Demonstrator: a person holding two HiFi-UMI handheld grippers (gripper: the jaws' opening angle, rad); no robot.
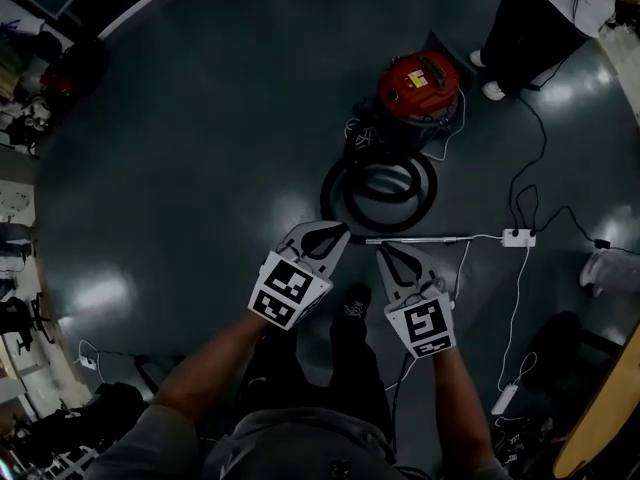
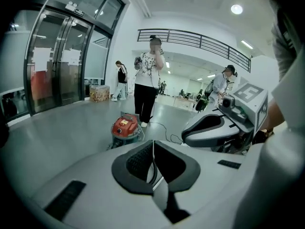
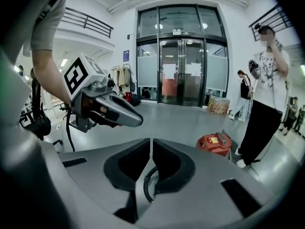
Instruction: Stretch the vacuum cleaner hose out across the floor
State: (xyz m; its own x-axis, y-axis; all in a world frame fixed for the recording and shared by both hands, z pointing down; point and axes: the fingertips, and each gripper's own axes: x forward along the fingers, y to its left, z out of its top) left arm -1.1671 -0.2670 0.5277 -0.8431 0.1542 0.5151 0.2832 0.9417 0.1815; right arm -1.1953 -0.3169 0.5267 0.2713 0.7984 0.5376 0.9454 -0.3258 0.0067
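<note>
Head view: hose [image 1: 328,193] coiled; gripper views: doors [image 3: 183,61].

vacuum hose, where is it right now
Head view, centre right: the hose lies coiled in a black ring on the floor between the red vacuum cleaner and the metal wand, just ahead of the left gripper and the right gripper.

Low in the centre of the head view, the person wears a grey short-sleeved shirt [image 1: 300,446], dark trousers [image 1: 340,368] and a dark shoe [image 1: 356,301]. The left gripper [image 1: 336,232] and right gripper [image 1: 384,252] are pale grey moulded shells with black-lined jaws. Each carries a cube of black-and-white square markers [image 1: 288,288].
</note>
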